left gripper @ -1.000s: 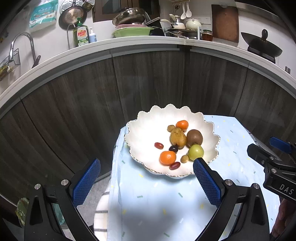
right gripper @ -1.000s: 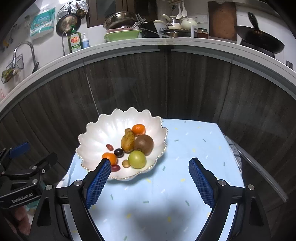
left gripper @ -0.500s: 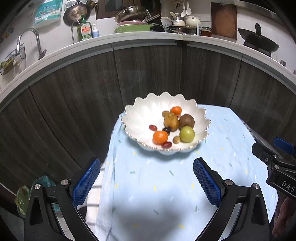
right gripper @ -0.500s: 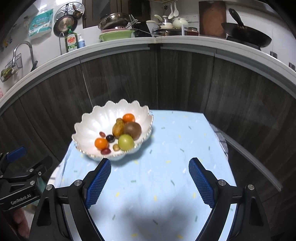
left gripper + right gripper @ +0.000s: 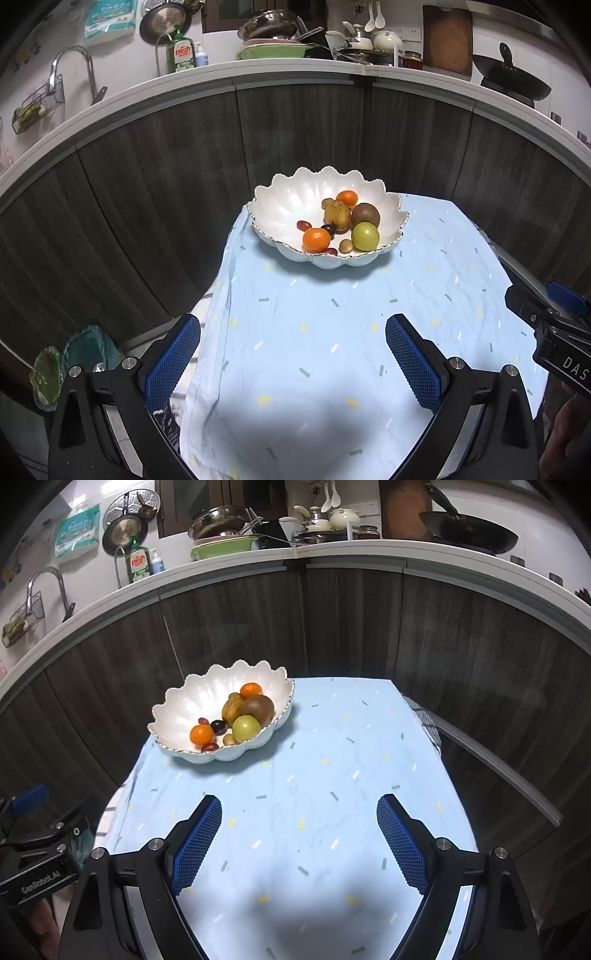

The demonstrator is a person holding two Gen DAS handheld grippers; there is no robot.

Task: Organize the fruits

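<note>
A white scalloped ceramic bowl is seen in the upper centre of the left wrist view, set on a pale blue cloth with small confetti marks that covers a small table. In the right wrist view the bowl sits left of centre.

All the fruit visible lies inside the bowl: a near orange mandarin, a far orange mandarin, a brown kiwi, a round green fruit, a knobbly yellow-brown fruit, a dark grape, a red grape and a small tan nut-like fruit. No fruit is seen on the cloth.

The left gripper is held low in the frame with its blue pads spread wide and nothing between them. The right gripper is likewise parted and empty; it is also glimpsed at the right edge of the left view. Both are well apart from the bowl.

Step in hand, as judged: the gathering looks finished, with both tools clear of the bowl. No further pick appears to be called for; if any were, a fresh approach to the bowl from above would be needed, with care for the raised scalloped rim.
</note>
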